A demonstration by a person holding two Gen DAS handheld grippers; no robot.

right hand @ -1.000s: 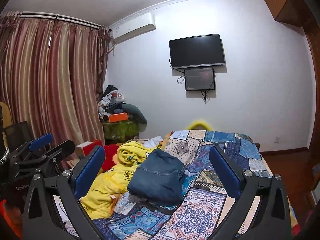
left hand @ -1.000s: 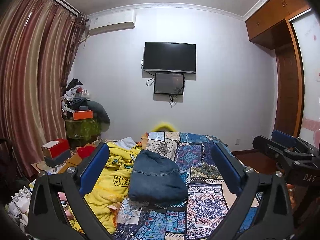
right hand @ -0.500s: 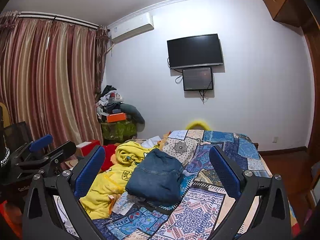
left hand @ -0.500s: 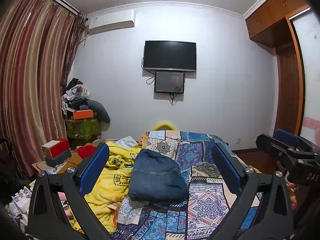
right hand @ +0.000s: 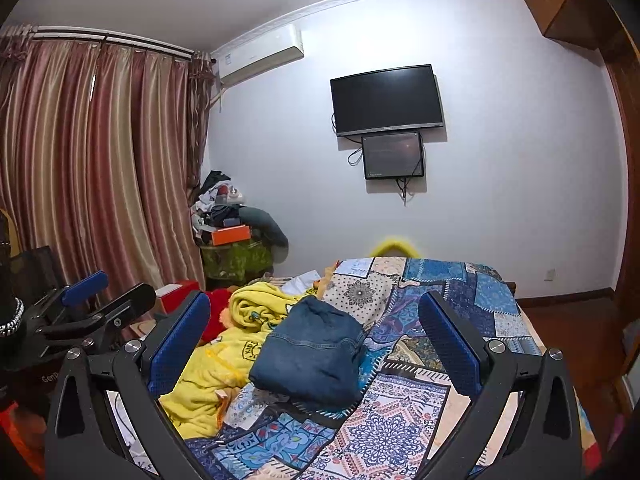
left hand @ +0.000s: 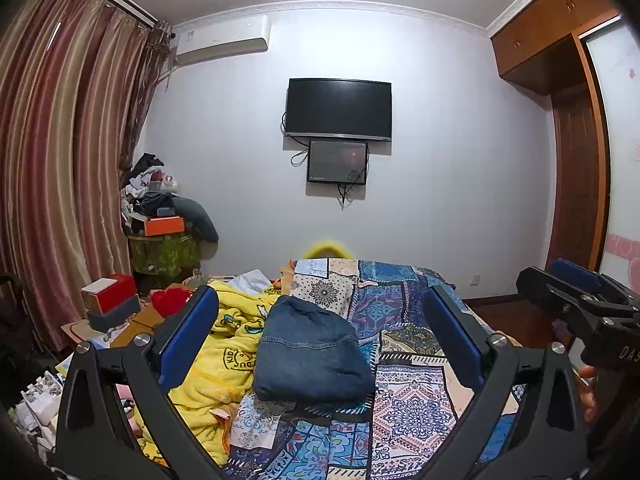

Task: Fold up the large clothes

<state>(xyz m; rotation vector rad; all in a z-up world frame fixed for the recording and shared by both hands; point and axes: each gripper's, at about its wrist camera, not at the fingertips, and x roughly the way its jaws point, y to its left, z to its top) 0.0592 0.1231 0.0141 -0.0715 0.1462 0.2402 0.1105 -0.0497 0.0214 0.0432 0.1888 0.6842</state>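
Note:
A blue denim garment [left hand: 310, 354] lies folded in a compact bundle on the patchwork bedspread [left hand: 404, 400]; it also shows in the right wrist view [right hand: 312, 354]. My left gripper [left hand: 320, 336] is open and empty, held above and short of the bundle. My right gripper [right hand: 314, 336] is open and empty, also back from it. The right gripper appears at the right edge of the left wrist view [left hand: 580, 304], and the left gripper at the left edge of the right wrist view [right hand: 88, 312].
A crumpled yellow blanket [left hand: 224, 344] lies left of the denim. Red and grey boxes [left hand: 110, 306] and clutter stand at the bed's left. A television [left hand: 338, 108] hangs on the far wall, curtains [left hand: 60, 160] at left, a wooden wardrobe [left hand: 576, 140] at right.
Both grippers have drifted very slightly; the view tilts up a little. The denim bundle has not moved.

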